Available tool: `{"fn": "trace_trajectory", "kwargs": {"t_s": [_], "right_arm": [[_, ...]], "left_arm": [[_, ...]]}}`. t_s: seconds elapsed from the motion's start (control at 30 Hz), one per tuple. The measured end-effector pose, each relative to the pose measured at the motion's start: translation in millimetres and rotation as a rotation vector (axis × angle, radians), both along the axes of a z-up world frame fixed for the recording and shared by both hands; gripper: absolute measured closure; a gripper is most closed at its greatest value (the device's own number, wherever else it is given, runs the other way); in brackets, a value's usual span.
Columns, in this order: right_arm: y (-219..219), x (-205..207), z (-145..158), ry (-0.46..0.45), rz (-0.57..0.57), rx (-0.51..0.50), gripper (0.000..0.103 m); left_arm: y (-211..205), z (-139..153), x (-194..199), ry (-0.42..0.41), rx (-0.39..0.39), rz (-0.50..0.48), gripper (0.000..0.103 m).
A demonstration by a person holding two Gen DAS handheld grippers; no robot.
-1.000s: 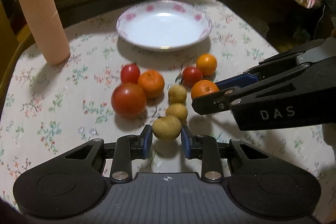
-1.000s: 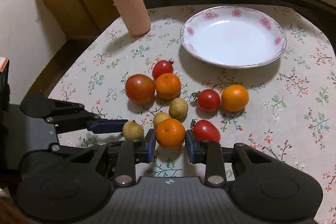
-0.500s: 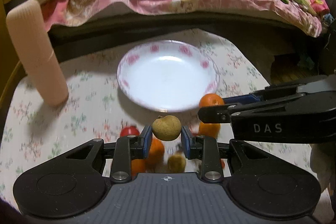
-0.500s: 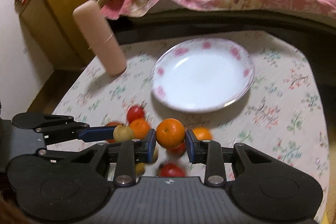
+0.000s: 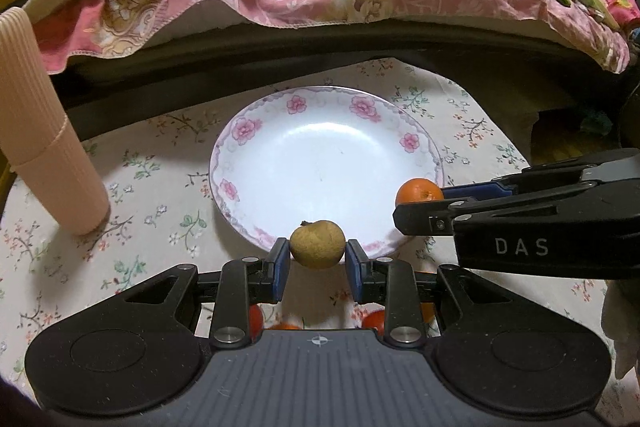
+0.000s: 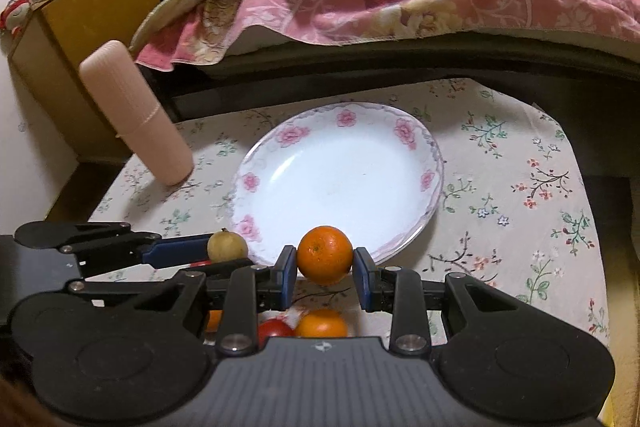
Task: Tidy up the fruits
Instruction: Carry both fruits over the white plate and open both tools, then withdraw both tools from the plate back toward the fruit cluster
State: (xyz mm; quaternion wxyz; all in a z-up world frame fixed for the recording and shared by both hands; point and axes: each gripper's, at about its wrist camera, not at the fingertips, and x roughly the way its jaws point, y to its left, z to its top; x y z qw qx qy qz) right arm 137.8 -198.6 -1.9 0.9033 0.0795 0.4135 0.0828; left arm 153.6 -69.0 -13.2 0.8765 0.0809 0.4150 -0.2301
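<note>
Left gripper (image 5: 317, 263) clamps a small yellow-brown fruit (image 5: 317, 244) between its blue pads, held in the air at the near rim of the flowered plate (image 5: 256, 131). Right gripper (image 6: 325, 273) grips an orange (image 6: 325, 254), also at the plate's near rim, just beside the left one. The plate sits toward the far edge of the tabletop (image 6: 520, 187), nothing in it. A ribbed pink cylinder (image 5: 44, 139) stands near the left edge. More oranges and red fruit (image 6: 276, 331) lie on the cloth beneath the grippers, mostly hidden
</note>
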Motion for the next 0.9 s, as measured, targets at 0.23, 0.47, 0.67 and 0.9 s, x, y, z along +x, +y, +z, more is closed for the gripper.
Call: {"fn": "trace_trajectory", "kwargs": {"t_s": [0.23,0.47,0.67,0.9], "right_arm": [[-4,13,-5,-0.006,0.005,-0.014,0.070],[-3,17,-8,-0.002,0.005,-0.021,0.069],[-5,13,-4,-0.010,-0.014,-0.022,0.066],[-6,2,6,-0.022,-0.037,-0.010,0.066]], "left_arm": [[5,-1,11,0.007,-0.021,0.043,0.064],[10,1,11,0.011,-0.015,0.060,0.059],[14,7,6,0.015,-0.023,0.067,0.057],[21,20,-10,0.003,-0.031,0.067,0.053]]}}
